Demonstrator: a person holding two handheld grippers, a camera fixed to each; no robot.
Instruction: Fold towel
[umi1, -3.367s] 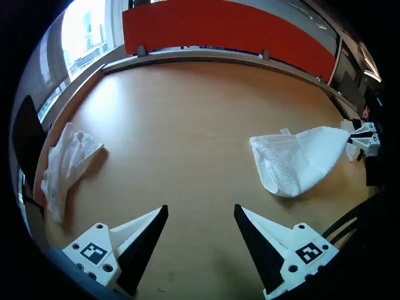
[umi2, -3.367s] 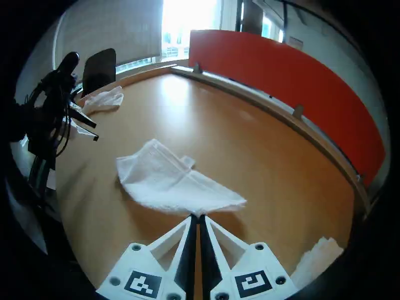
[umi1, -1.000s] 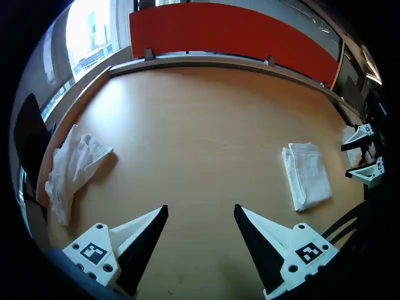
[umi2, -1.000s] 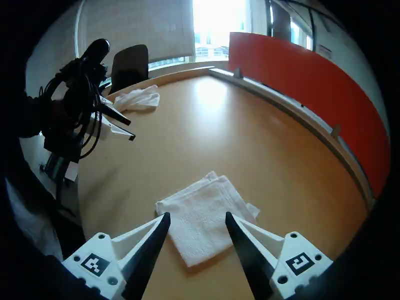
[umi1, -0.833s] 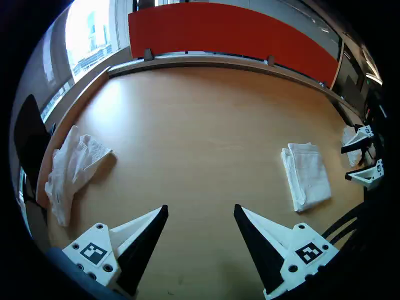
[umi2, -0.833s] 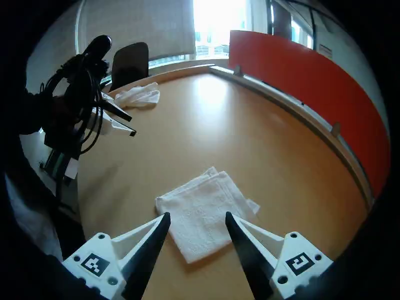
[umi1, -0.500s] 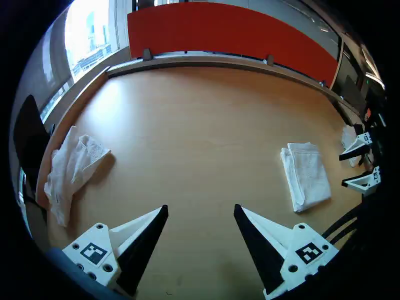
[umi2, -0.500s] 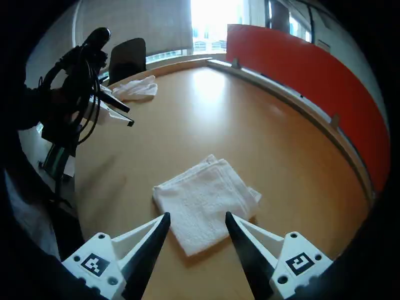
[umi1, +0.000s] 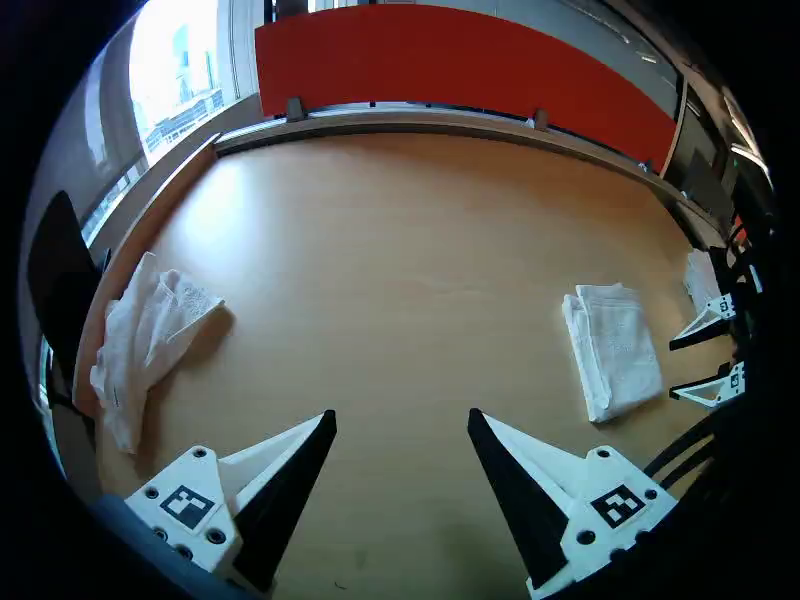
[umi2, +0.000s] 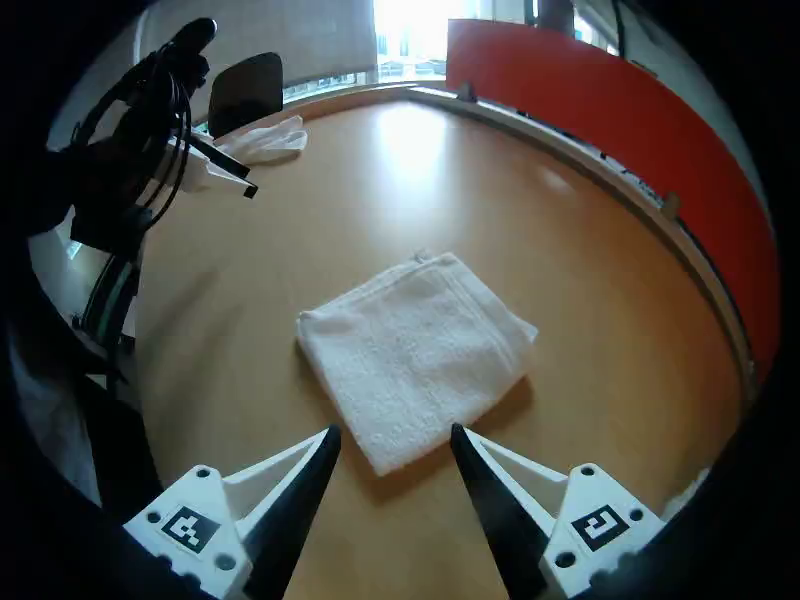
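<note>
As the towel (umi2: 415, 355) is seen lying flat in a compact folded rectangle, the folding is judged done, or one fold short. It is placed by the near edge of the table (umi1: 400, 250), toward the right end. Its long axis is directed roughly toward the far edge, with one corner turned toward the right gripper (umi2: 394, 429). This one and the left gripper (umi1: 400, 414) are held wide open, and nothing is grasped.

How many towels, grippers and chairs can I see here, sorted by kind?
White towels: 3, the folded towel, crumpled towel, towel at the table edge
Grippers: 2, the left gripper, right gripper
Chairs: 1, the dark chair
Total: 6
</note>
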